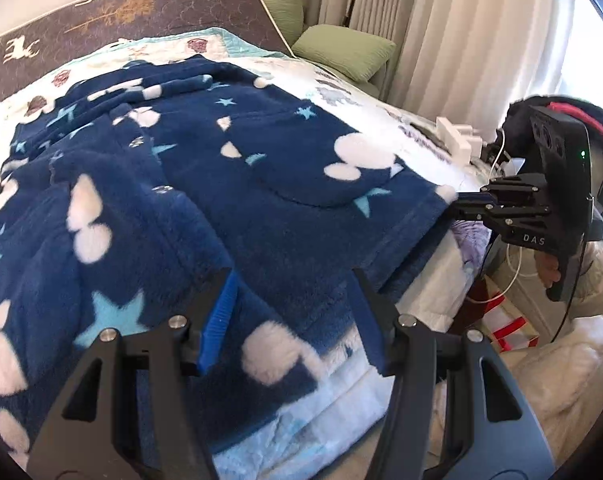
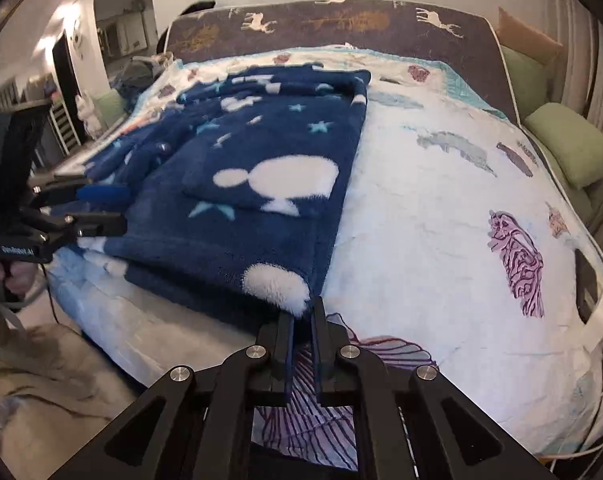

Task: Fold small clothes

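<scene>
Navy fleece garment (image 2: 261, 184) with white and star shapes lies spread on the bed's quilt (image 2: 441, 216).
Right gripper (image 2: 301, 316) has its jaws pinched on the garment's near corner; left gripper (image 1: 289, 280) stands half open over the near edge, gripping nothing.

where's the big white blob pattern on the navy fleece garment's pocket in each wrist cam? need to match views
Left wrist: white blob on the pocket of the navy star-print fleece garment, right of centre, near the right gripper.
Right wrist: same white blob, centre, upper half of the garment.
Shared landmark: dark deer-print headboard across the top of both.
</scene>
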Demonstrator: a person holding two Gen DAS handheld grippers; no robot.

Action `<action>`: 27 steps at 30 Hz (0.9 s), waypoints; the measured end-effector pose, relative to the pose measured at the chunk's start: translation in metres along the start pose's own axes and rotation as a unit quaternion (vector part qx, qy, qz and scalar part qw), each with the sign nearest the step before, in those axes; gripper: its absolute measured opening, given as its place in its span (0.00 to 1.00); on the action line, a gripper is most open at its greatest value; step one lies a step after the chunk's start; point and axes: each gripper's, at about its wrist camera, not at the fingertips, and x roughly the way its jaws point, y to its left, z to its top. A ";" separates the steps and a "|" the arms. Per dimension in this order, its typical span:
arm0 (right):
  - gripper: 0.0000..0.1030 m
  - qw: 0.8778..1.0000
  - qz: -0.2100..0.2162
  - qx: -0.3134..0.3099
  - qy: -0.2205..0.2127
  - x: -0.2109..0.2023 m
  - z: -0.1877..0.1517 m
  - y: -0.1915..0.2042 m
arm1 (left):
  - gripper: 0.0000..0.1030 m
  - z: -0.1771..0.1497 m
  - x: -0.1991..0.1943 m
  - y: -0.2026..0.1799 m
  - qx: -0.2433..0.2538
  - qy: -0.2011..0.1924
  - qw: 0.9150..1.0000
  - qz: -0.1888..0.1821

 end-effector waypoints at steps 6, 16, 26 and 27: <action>0.62 0.998 0.027 0.030 -0.053 -0.027 0.008 -0.010 | 0.71 -0.010 -0.058 0.036 -0.043 -0.055 0.994 0.085; 0.62 0.968 0.132 0.215 0.001 0.027 0.011 -0.056 | 0.75 -0.079 -0.075 0.138 -0.213 0.011 0.955 0.207; 0.62 0.959 0.182 0.217 0.012 0.029 0.014 -0.048 | 0.76 -0.083 -0.070 0.132 -0.201 0.012 0.959 0.202; 0.62 0.959 0.181 0.216 0.014 0.030 0.014 -0.047 | 0.76 -0.084 -0.070 0.132 -0.201 0.010 0.959 0.200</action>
